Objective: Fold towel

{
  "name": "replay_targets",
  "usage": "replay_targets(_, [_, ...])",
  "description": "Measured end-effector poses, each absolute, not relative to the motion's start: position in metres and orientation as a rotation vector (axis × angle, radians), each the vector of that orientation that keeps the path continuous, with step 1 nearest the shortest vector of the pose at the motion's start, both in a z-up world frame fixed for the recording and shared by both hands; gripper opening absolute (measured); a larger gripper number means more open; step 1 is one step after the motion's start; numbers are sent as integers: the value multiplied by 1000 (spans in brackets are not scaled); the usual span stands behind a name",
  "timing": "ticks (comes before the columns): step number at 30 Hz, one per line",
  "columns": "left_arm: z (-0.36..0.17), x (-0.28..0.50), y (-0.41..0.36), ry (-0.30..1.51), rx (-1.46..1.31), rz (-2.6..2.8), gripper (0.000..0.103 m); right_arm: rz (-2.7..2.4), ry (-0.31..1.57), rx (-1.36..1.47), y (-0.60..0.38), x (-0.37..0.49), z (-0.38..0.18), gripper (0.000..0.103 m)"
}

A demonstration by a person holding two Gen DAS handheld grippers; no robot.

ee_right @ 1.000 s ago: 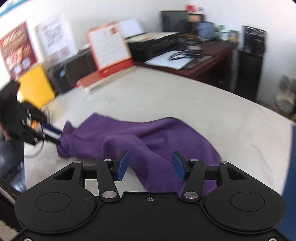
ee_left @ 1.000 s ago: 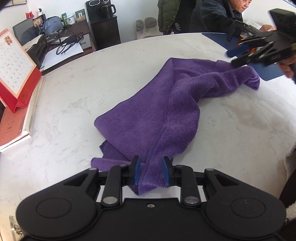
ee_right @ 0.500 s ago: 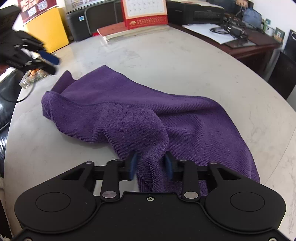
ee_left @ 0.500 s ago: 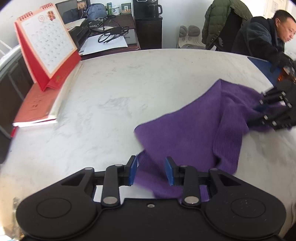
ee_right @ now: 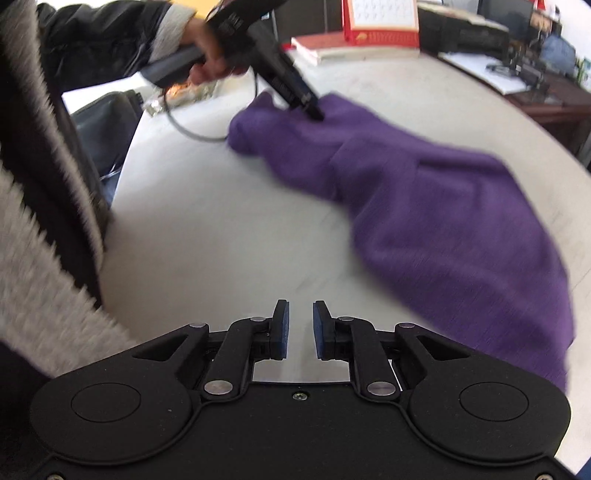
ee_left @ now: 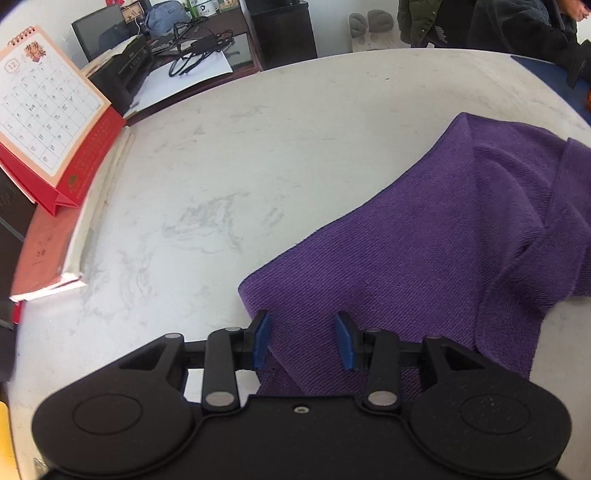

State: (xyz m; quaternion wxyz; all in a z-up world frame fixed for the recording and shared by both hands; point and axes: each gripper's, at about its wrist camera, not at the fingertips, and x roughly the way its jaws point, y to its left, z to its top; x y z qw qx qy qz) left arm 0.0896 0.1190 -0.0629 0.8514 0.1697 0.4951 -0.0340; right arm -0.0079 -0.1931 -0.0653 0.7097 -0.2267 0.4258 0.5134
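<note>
I see a white marbled round bench (ee_left: pixel 229 177), a dark wooden side desk (ee_left: pixel 221 55) behind, and what may be a black cabinet (ee_left: pixel 284 33).

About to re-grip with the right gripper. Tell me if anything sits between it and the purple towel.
Nothing visible does. Bare white table lies between the right gripper, whose narrow gap holds nothing, and the purple towel, which is off to its right. The left gripper is at the towel's far end.
</note>
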Motion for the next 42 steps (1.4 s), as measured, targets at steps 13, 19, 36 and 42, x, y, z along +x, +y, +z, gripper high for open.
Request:
replay_targets(13, [-51, 98, 93, 999, 422, -143, 36, 652, 907, -202, -222, 98, -35, 39])
replay_targets(19, [-67, 104, 105, 1010, 410, -131, 37, 620, 1011, -272, -214, 84, -60, 39])
replay_targets(36, [-51, 123, 128, 913, 483, -100, 44, 471, 1004, -236, -232, -15, -61, 42])
replay_targets(42, [-15, 82, 87, 871, 416, -147, 44, 450, 889, -120, -286, 12, -38, 43])
